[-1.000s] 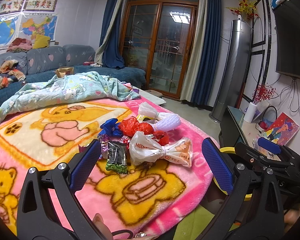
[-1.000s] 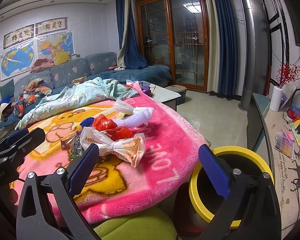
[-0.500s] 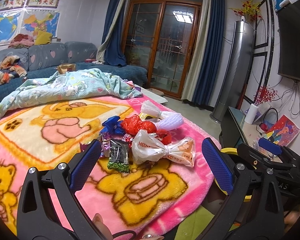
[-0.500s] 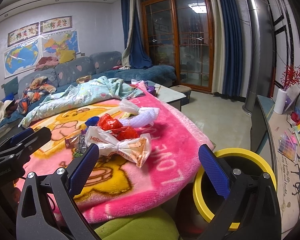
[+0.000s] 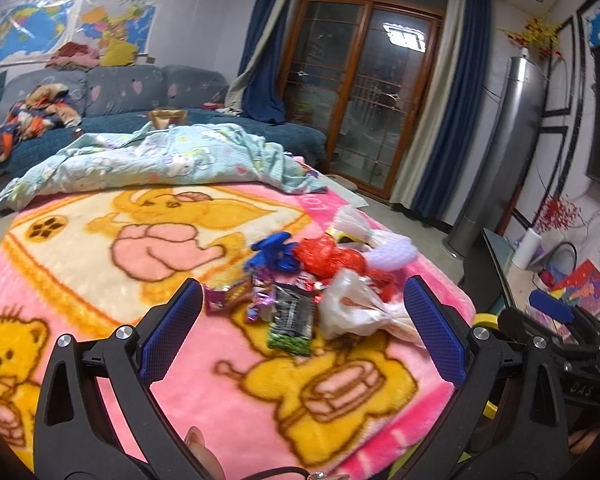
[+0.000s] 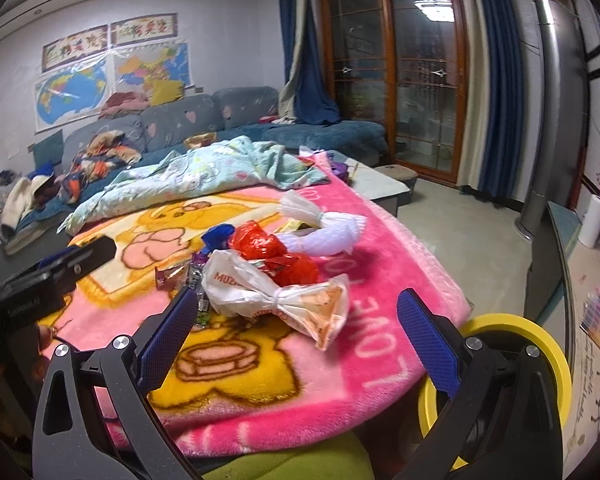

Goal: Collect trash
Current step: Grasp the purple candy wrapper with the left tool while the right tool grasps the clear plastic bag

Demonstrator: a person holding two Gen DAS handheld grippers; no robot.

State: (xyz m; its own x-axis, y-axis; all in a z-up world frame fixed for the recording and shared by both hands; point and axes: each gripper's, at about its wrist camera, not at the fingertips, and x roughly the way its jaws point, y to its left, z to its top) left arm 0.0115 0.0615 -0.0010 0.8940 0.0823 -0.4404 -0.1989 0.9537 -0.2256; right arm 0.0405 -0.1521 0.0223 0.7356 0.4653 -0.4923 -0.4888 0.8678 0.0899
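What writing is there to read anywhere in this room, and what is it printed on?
"LOVE YO...": white letters, seen upside down, on the pink blanket; the end is hidden.
"MUZ...": red print on the knotted plastic bag; the rest is crumpled away.
"DAS": on the right gripper's body.
Wall banners above the maps: red characters, too blurred to read.
Snack wrappers: print too small to read.

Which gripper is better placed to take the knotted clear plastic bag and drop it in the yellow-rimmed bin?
Probably the right gripper: its open jaws frame the knotted clear plastic bag, and the yellow-rimmed bin sits just beside it. The left gripper, also open, faces the small wrappers.
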